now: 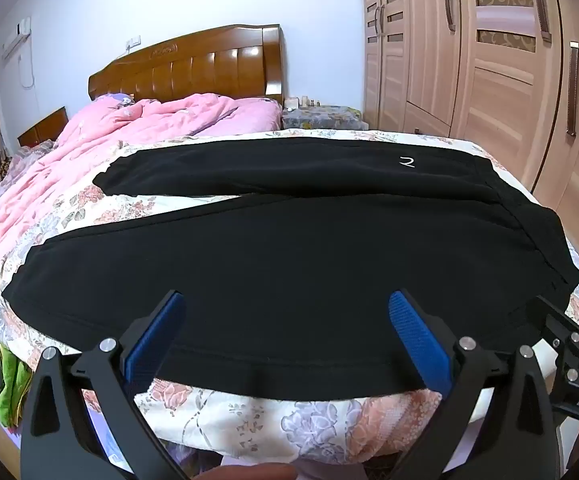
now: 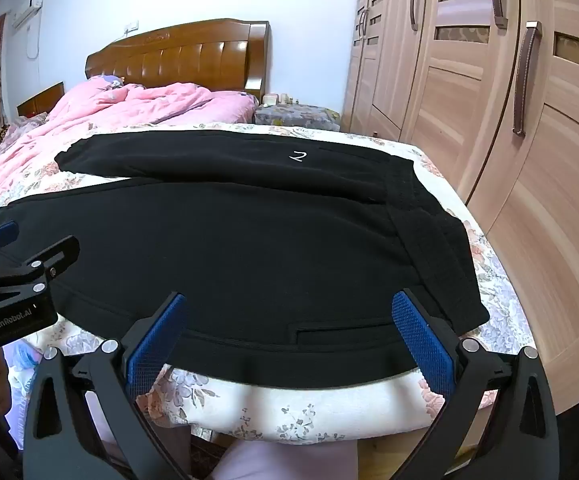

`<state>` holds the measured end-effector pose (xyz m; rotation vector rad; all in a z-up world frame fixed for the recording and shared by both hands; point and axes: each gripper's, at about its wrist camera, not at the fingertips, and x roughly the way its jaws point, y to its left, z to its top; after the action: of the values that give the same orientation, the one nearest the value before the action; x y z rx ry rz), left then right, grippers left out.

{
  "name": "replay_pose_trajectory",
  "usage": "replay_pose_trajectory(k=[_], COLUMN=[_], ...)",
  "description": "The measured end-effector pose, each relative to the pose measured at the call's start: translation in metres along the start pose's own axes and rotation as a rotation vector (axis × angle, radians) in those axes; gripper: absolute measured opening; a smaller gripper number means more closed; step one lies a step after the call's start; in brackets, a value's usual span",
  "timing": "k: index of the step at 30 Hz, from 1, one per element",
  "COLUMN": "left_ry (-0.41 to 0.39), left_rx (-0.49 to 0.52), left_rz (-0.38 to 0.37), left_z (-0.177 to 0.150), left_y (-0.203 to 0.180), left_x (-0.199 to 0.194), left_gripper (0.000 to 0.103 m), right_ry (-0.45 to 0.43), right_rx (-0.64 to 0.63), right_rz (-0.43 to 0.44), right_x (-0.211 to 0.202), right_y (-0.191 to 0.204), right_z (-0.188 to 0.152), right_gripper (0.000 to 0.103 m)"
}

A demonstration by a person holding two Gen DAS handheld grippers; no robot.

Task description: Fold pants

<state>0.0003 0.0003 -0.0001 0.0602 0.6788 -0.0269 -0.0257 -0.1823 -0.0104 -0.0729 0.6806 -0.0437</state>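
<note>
1. Bedroom setting: a bed point(image 1: 249, 420) with a floral cover fills both views, a rumpled pink quilt point(image 1: 129, 128) towards the wooden headboard point(image 1: 193, 64), and a wardrobe point(image 1: 489, 60) to the right.
2. Black pants point(image 1: 289, 280) lie flat on the floral cover, not yet folded, the two legs side by side and running leftwards; the waistband sits at the right end.
3. Their long axis runs across both views, left to right, and the near leg's long edge lies just ahead of both claws.
4. Left claw point(image 1: 287, 306) hangs spread wide over the middle of that near edge, nothing between its pads.
5. Right claw point(image 2: 289, 308) hangs equally wide and empty, closer to the waistband end.
6. Judging by this, each hand would take its own stretch of the near edge and carry it over the far leg.
</note>
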Motion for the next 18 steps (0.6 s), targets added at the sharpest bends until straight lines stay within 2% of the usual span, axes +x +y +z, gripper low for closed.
replay_pose_trajectory(k=[18], left_ry=[0.003], left_rx=[0.006], left_rz=[0.004], left_z=[-0.0047], left_y=[-0.0013], left_x=[0.0041], left_gripper=[0.102], right_ry=[0.002], right_rx=[0.003], right_rz=[0.002], right_x=[0.0008], right_y=[-0.0009], right_z=[-0.0007], right_gripper=[0.099])
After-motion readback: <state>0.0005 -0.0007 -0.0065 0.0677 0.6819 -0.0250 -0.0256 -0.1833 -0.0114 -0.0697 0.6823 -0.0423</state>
